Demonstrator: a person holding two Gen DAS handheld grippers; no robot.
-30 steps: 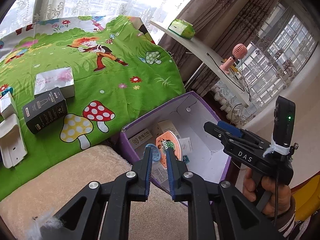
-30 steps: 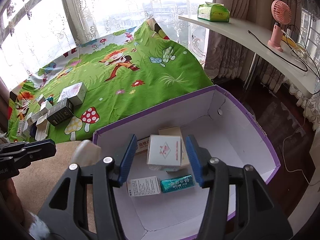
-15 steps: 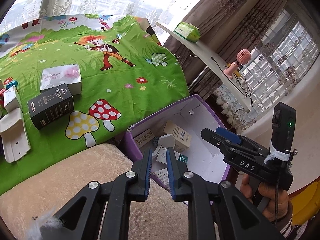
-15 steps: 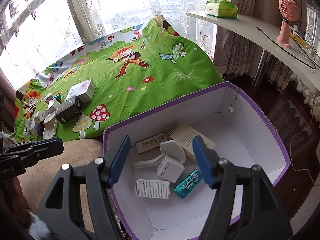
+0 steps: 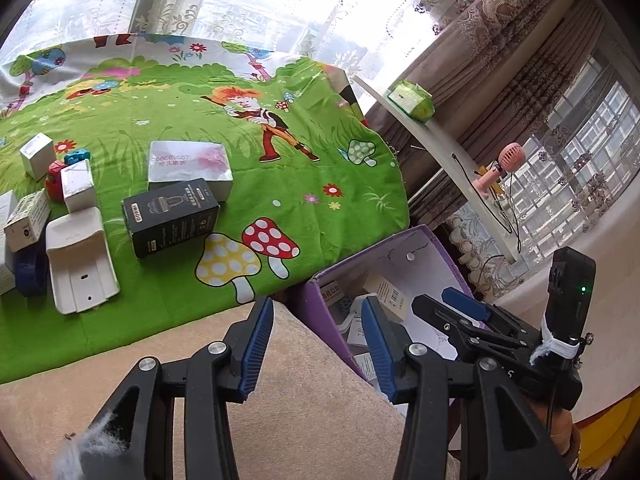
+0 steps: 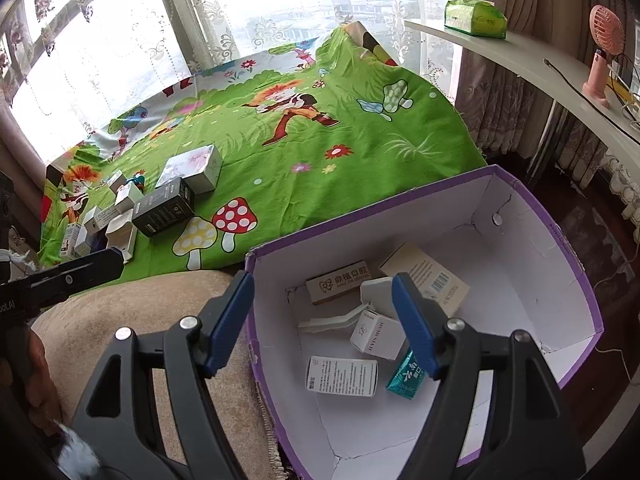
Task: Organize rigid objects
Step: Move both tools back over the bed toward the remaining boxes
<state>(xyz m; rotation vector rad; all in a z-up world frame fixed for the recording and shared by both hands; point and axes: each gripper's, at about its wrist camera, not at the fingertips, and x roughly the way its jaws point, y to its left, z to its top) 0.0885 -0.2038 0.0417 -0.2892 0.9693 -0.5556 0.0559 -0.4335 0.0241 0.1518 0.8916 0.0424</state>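
Observation:
A purple cardboard box (image 6: 568, 264) with a white inside stands on the floor beside the bed; it also shows in the left wrist view (image 5: 444, 256). Several small boxes lie in it, among them a white one (image 6: 376, 334) and a teal one (image 6: 404, 376). More boxes lie on the green cartoon sheet (image 5: 280, 184): a black box (image 5: 172, 216), a silver-pink box (image 5: 188, 166), a white tray (image 5: 80, 260). My left gripper (image 5: 318, 344) is open and empty over the beige cushion edge. My right gripper (image 6: 324, 324) is open and empty above the purple box.
A beige cushion (image 5: 280, 400) lies at the bed's near edge. A white shelf (image 6: 540, 64) on the right carries a green tissue pack (image 6: 474, 18) and a pink fan (image 6: 604, 48) with cables. Curtains and windows lie behind.
My left gripper opened from nearly shut and swung left toward the sheet. My right gripper pulled back from the purple box; the white box it had released now lies inside.

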